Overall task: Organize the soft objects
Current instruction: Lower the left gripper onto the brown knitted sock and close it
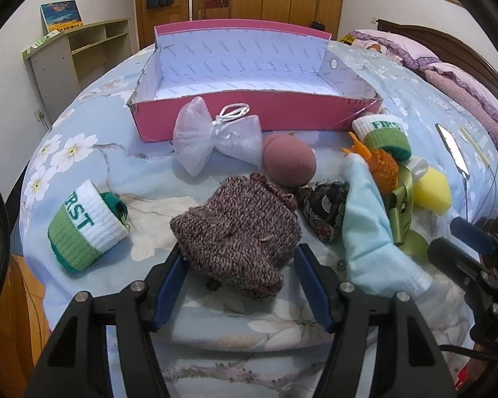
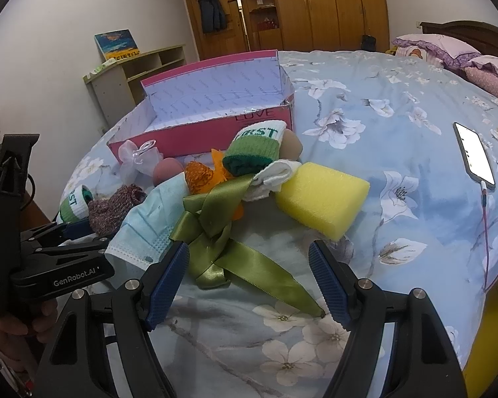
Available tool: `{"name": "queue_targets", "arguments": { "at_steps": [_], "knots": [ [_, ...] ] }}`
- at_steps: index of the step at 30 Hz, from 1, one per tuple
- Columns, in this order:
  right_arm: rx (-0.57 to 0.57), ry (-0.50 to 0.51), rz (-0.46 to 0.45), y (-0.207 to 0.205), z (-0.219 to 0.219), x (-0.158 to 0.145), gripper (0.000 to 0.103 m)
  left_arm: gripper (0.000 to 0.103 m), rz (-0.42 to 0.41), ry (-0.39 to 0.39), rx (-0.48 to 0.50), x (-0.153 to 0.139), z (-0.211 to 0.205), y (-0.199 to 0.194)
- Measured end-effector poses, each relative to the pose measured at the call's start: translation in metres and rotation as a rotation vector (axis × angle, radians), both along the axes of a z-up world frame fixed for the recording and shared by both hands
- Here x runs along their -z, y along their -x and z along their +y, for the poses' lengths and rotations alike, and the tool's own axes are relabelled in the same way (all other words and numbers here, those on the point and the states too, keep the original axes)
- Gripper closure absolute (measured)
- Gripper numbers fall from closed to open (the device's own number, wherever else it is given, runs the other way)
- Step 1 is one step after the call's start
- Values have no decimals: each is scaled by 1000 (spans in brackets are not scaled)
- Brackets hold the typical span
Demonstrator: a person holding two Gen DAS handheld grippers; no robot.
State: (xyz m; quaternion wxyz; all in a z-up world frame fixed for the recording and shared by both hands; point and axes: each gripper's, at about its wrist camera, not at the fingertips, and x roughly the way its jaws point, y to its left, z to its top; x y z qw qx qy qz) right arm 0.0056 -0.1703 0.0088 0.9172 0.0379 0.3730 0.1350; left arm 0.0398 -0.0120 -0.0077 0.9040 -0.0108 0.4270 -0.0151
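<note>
A brown knitted pouch lies on the flowered bedspread with my left gripper shut on it, a blue pad touching each side. My right gripper is open above a green ribbon bow, whose tail runs between the fingers. An open pink box stands behind the pile and shows nothing inside. Around lie a white mesh bag, a pink round sponge, two green-and-white wristbands, a light blue face mask, orange netting and a yellow sponge.
A lit phone on a cable lies on the bed to the right. Pillows and a headboard are at the far right. A low shelf stands by the left wall and wooden wardrobes at the back. A hand holds the left gripper's handle.
</note>
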Motion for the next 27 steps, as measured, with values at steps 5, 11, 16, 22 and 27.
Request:
{"name": "queue_targets", "arguments": {
  "at_steps": [5, 11, 16, 22, 27],
  "knots": [
    [-1, -3, 3, 0, 1, 0, 26, 35, 7, 4, -8, 2, 1, 1],
    [-1, 3, -1, 0, 1, 0, 26, 39, 11, 6, -10, 3, 3, 3],
    [3, 6, -12, -1, -2, -2, 26, 47, 12, 12, 6, 4, 4, 3],
    [11, -7, -2, -3, -6, 0, 26, 50, 10, 18, 19, 4, 4, 0],
    [4, -10, 1, -4, -7, 2, 26, 66, -3, 20, 31, 2, 3, -1]
  ]
}}
